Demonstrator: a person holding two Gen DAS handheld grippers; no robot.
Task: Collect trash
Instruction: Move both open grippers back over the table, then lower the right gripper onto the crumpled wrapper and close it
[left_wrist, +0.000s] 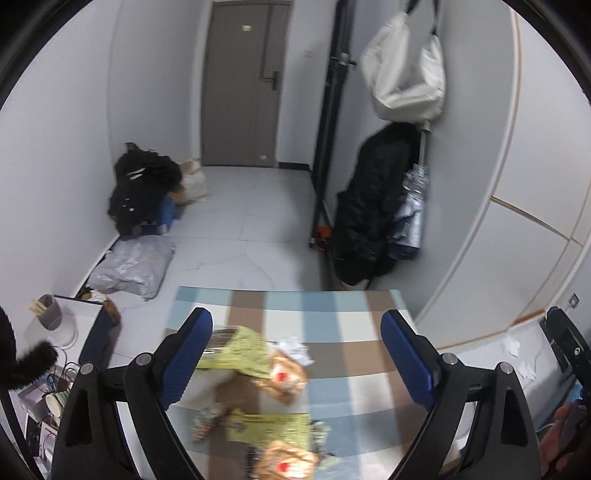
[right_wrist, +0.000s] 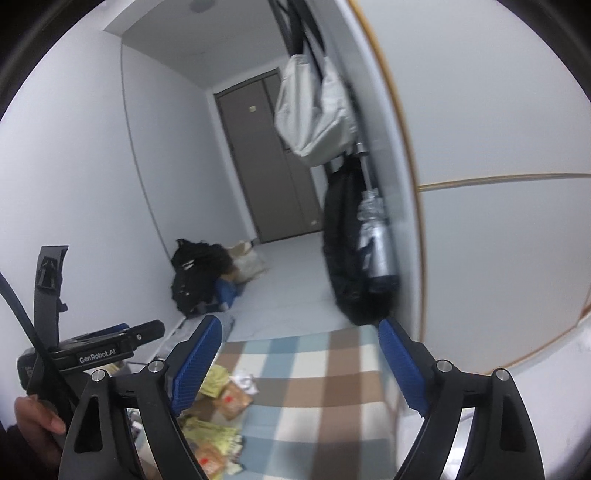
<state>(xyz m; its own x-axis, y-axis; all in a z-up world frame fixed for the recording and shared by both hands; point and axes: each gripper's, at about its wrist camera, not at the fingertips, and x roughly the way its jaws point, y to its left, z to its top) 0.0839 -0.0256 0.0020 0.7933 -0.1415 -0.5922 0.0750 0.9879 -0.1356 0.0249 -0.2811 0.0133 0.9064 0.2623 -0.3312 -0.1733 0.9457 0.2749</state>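
Both the left gripper (left_wrist: 297, 354) and right gripper (right_wrist: 301, 363) hang spread wide, holding nothing, poised to pick; yellow wrappers (left_wrist: 245, 350) and crumpled paper (left_wrist: 295, 350) litter the checked tablecloth (left_wrist: 351, 332) at lower centre

White walls (left_wrist: 55, 147), grey door (left_wrist: 240, 85) — tiled floor (left_wrist: 251, 229)

A table (left_wrist: 354, 332) covered in a blue, brown and cream checked cloth (left_wrist: 369, 373) carries scattered trash: two yellow-green wrappers (left_wrist: 243, 350), two orange-brown snack packets (left_wrist: 288, 374), a crumpled white paper (left_wrist: 295, 349) touching the farther packet, and a small crinkled wrapper (left_wrist: 207, 424) near the left edge.
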